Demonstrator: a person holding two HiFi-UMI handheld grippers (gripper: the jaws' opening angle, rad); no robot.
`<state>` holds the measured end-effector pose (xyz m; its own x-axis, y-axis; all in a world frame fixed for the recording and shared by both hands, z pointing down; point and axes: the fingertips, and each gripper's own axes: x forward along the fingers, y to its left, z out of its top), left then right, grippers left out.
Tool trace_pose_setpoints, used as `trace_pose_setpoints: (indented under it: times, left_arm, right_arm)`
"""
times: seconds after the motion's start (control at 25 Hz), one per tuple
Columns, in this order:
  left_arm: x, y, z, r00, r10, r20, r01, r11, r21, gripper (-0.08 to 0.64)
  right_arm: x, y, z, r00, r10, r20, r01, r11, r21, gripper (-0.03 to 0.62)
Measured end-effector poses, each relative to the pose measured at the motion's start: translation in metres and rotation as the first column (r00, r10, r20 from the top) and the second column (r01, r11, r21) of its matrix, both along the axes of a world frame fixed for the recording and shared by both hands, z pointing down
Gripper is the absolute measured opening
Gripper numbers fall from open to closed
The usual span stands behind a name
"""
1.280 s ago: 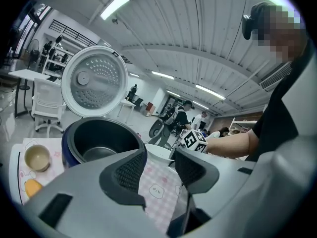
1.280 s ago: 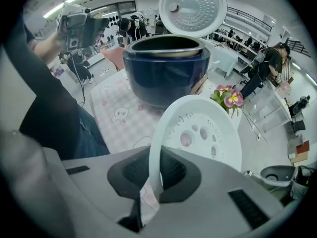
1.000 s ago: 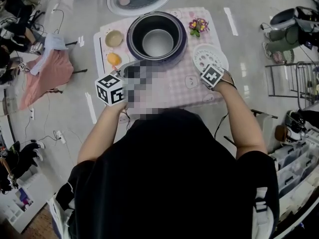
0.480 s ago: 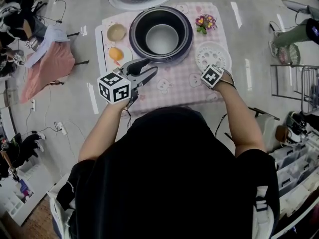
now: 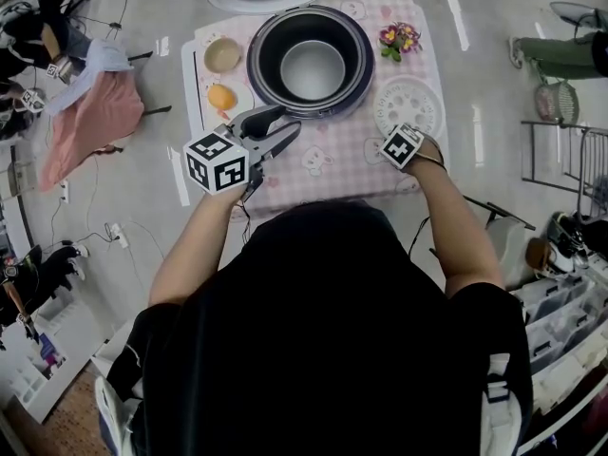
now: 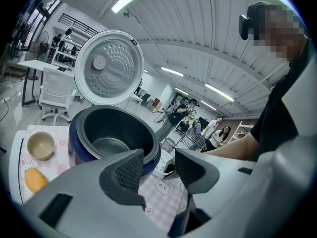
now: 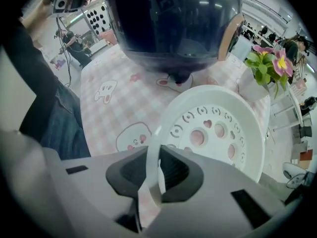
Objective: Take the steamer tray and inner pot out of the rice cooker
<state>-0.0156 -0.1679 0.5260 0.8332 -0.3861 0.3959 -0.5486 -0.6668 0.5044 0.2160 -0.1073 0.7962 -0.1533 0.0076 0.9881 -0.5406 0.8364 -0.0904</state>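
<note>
Left tool (image 6: 158,170) spread, empty, just short of rice cooker (image 5: 261,65). Right tool (image 7: 154,175) beside cooker's right, jaws opening round steamer tray (image 7: 218,133) rim, pads seemingly touching. Tray on counter (image 5: 332,164); that step ending. Inner pot (image 5: 312,69) inside cooker. Next: pinch its rim, lift straight.

White steamer tray (image 5: 408,104), navy rice cooker (image 5: 309,60), pink checked tablecloth (image 5: 332,160), beige bowl (image 5: 222,55)
</note>
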Motion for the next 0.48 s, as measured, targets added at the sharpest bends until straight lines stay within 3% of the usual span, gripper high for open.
trace_pose_setpoints:
  times: [0.48]
  left_arm:
    - [-0.003, -0.003, 0.008, 1.0, -0.002, 0.0, 0.002, 1.0, -0.016, 0.216]
  right_arm:
    - [-0.002, 0.006, 0.02, 1.0, -0.002, -0.011, 0.002, 1.0, 0.007, 0.074]
